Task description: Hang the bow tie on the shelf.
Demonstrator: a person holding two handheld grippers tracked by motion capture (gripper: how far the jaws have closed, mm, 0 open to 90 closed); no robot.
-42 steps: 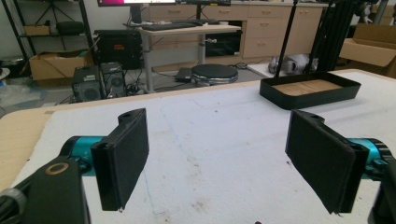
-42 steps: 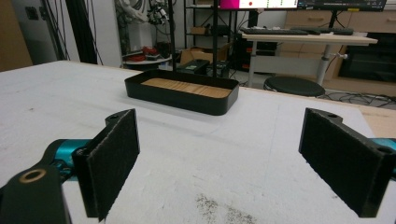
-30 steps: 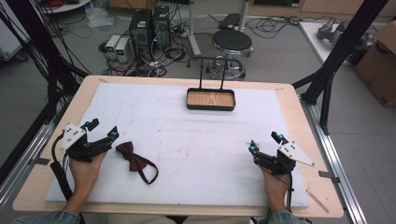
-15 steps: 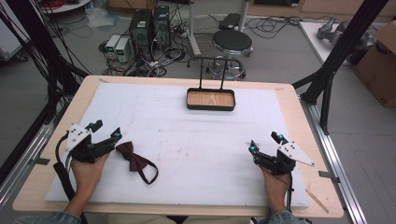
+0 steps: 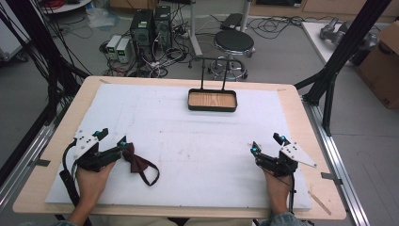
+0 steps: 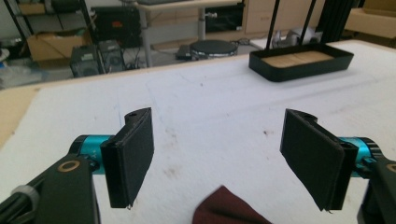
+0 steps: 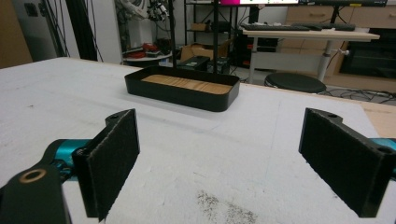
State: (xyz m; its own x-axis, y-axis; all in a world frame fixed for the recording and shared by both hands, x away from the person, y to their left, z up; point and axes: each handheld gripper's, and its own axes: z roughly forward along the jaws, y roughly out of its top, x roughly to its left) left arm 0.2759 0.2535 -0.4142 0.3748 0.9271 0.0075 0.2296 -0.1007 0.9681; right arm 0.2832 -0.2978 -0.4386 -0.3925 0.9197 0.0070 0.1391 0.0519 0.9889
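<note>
Bow tie first: the dark red fabric bow tie [image 5: 138,163] with its thin dark strap looped out behind lies on the white foam-covered wooden worktop [image 5: 197,141], well short of the black rectangular tray with a wooden floor [image 5: 212,100], down toward the person's left corner. That tray is our landmark, sitting at the far middle of the worktop with a thin black stand rising from its back edge.

Largest mover next: the left gripper [image 5: 113,141], black with a grey plate and teal tips, is far from the tray and right at the bow tie's near end. Its fingers [image 6: 133,151] have just been easing inward a touch, yet they stand spread wide; in the left gripper view a corner of the red fabric [image 6: 224,210] pokes up between them, low down, with neither pad pressing on it.

Over to the right gripper [image 5: 266,145]: also well short of the tray, off to the other side, low over the worktop. Fingers [image 7: 114,158] spread wide here, bare white surface between them, the tray straight ahead.
</note>
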